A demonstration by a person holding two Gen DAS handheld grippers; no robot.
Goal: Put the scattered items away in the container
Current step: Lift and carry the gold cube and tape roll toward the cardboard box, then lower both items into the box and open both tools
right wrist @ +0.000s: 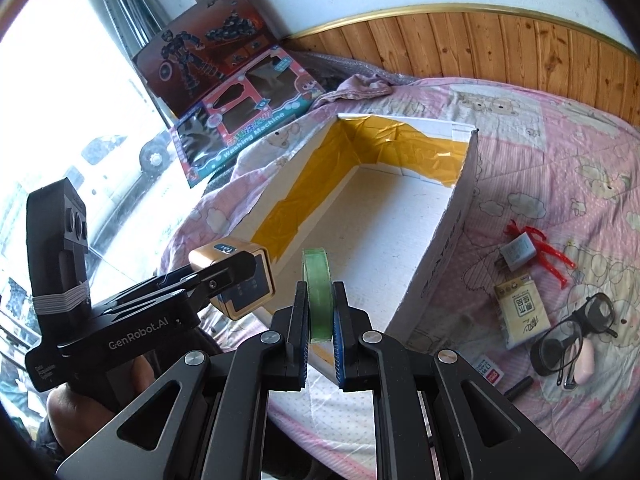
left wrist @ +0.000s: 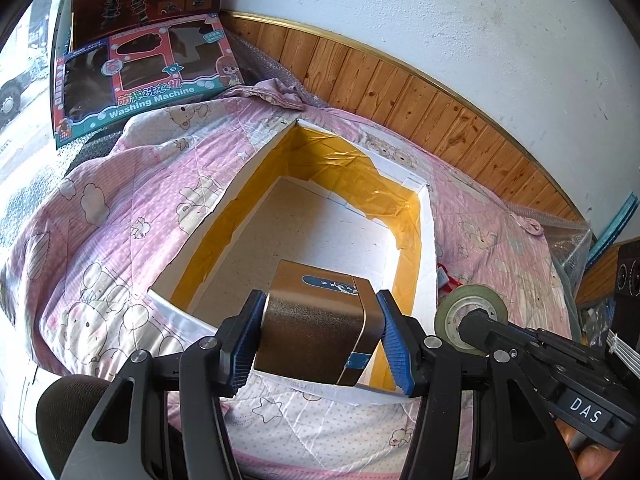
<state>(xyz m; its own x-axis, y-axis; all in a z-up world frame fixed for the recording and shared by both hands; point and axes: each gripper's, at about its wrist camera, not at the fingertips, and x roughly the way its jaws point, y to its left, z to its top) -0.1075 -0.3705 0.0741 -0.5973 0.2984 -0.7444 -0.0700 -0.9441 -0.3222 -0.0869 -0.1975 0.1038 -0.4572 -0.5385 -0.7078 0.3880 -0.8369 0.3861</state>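
Note:
An open white box [left wrist: 428, 248] [right wrist: 444, 240], lined with yellow tape, lies on a pink quilt. My left gripper [left wrist: 320, 338] is shut on a gold rectangular box [left wrist: 320, 320] [right wrist: 256, 280], held over the container's near rim. My right gripper [right wrist: 318, 316] is shut on a green tape roll [right wrist: 316, 292] [left wrist: 472, 312], held edge-on just right of the gold box at the container's near corner. The container's floor shows nothing inside.
On the quilt right of the container lie a small white charger [right wrist: 518, 252] with a red tie [right wrist: 554, 258], a yellow packet [right wrist: 520, 312], black glasses [right wrist: 576, 332], a pink case [right wrist: 584, 364] and a small card [right wrist: 488, 372]. Toy boxes [left wrist: 140, 80] lean at the far left by the wooden wall panel [left wrist: 440, 100].

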